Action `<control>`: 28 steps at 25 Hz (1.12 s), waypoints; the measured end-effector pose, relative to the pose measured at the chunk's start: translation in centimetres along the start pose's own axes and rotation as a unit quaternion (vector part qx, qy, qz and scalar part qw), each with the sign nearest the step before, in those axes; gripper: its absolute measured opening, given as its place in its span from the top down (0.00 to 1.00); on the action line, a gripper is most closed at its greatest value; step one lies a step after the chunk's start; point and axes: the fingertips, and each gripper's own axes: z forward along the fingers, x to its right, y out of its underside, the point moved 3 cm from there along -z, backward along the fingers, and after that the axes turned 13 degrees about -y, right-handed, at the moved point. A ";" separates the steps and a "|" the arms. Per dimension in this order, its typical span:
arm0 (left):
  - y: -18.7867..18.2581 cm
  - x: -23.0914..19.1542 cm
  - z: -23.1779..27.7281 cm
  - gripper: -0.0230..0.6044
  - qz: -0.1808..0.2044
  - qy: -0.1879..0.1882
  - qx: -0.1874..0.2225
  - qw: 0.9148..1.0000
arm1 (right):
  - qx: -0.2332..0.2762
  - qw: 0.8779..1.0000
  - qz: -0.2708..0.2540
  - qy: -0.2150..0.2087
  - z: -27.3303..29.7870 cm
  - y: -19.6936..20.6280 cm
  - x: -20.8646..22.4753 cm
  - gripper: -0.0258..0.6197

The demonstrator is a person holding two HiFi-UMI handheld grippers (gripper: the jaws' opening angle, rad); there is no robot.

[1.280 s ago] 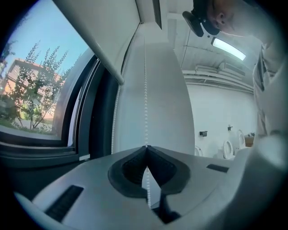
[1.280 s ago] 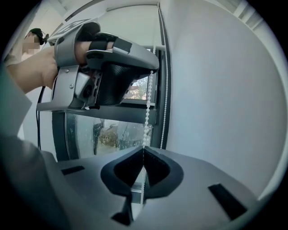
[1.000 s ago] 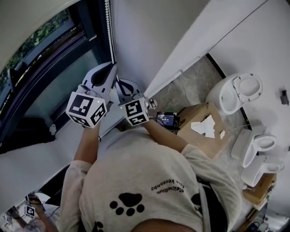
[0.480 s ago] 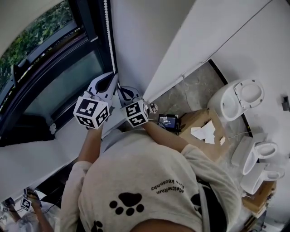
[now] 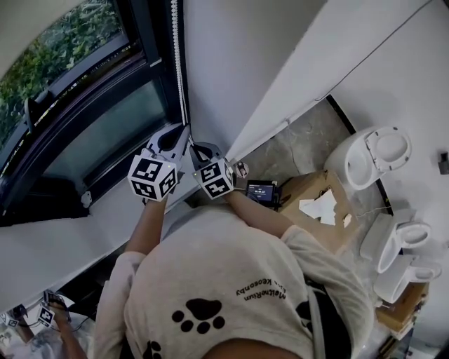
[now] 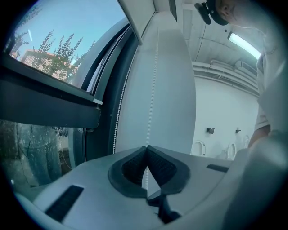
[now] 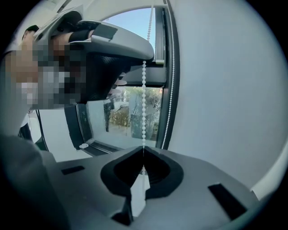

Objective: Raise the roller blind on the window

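Note:
A white bead chain [image 5: 177, 63] hangs down the dark window frame beside the white wall. In the head view my left gripper [image 5: 184, 130] is shut on this chain, with my right gripper [image 5: 196, 149] shut on it just below. In the left gripper view the bead chain [image 6: 151, 103] rises taut from the closed jaws of the left gripper [image 6: 146, 146], and a second strand [image 6: 118, 121] runs along the frame. The right gripper [image 7: 143, 151] pinches the same chain [image 7: 144, 108], which leads up to the left gripper [image 7: 112, 45]. The pale blind [image 5: 28, 21] shows at the window's top.
The window glass [image 5: 98, 133] and its white sill [image 5: 63, 245] lie to the left. Down on the floor at the right stand several white toilets [image 5: 375, 151], an open cardboard box [image 5: 316, 200] and a small screen device [image 5: 262, 189].
Both grippers stay shut on the chain and have shifted slightly down and to the right in the head view, drawing a little closer together. More of the window shows.

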 end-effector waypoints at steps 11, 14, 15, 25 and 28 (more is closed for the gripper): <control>0.0 -0.2 0.5 0.95 -0.002 0.042 0.017 0.999 | 0.071 0.997 0.004 0.030 -1.4 -2.2 -0.2 0.90; -0.1 -0.2 0.7 0.95 0.004 0.051 0.026 0.998 | 0.095 0.994 0.000 0.052 -3.1 -3.6 -0.2 0.83; -0.1 -0.1 0.8 0.95 0.006 0.054 0.028 0.998 | 0.101 0.993 -0.001 0.064 -4.0 -4.1 -0.1 0.83; 0.0 0.1 0.7 0.95 0.009 0.073 0.031 0.997 | 0.254 0.963 -0.025 0.081 -14.2 -19.5 -0.5 0.83; 0.1 0.3 0.6 0.95 0.005 0.075 0.031 0.997 | 0.273 0.960 -0.031 0.058 -14.7 -24.2 -0.2 0.83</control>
